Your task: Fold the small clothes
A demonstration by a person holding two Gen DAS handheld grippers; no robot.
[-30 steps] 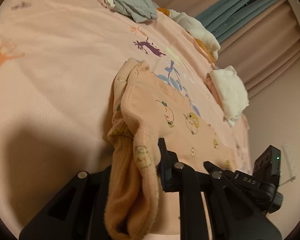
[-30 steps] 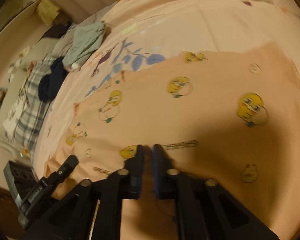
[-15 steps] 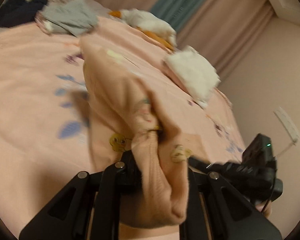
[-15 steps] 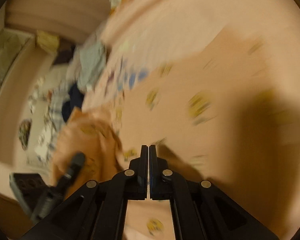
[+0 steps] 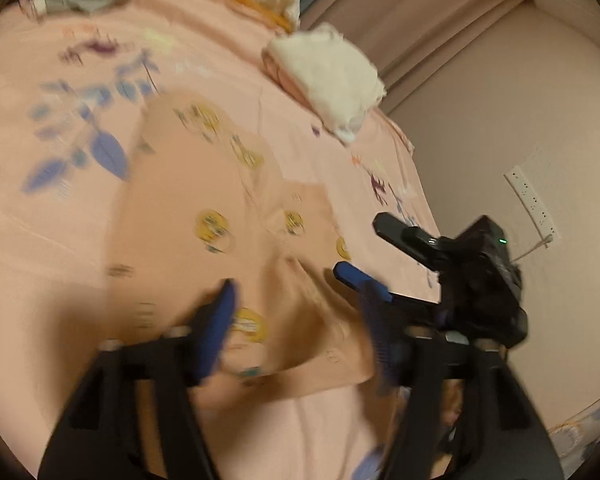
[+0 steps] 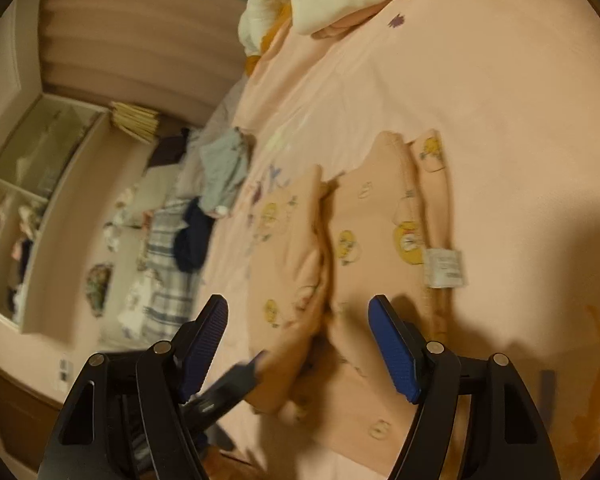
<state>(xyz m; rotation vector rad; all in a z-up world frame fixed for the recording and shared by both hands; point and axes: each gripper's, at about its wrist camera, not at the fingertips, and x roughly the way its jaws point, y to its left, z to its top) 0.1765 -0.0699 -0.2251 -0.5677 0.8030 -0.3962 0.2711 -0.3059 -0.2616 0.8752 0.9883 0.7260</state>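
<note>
While both tongs (image 5: pixel 296 300) (image 6: pixel 298 322) open, the soft peach garment (image 6: pixel 364 240) lies folded.

The soft peach cotton garment (image 6: pixel 364 240) carries yellow cartoon faces; the pale pink bedsheet (image 5: pixel 60 208) shows blurred blue leaves, perhaps purple animals.

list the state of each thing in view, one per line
peach garment: folded, lying flat on the bedspread, released
care label: exposed, facing up
left gripper: jaws opening, holding nothing
right gripper: jaws opening, holding nothing
white clothes: stacked at the bed's edge
grey garment: crumpled, unfolded
</note>
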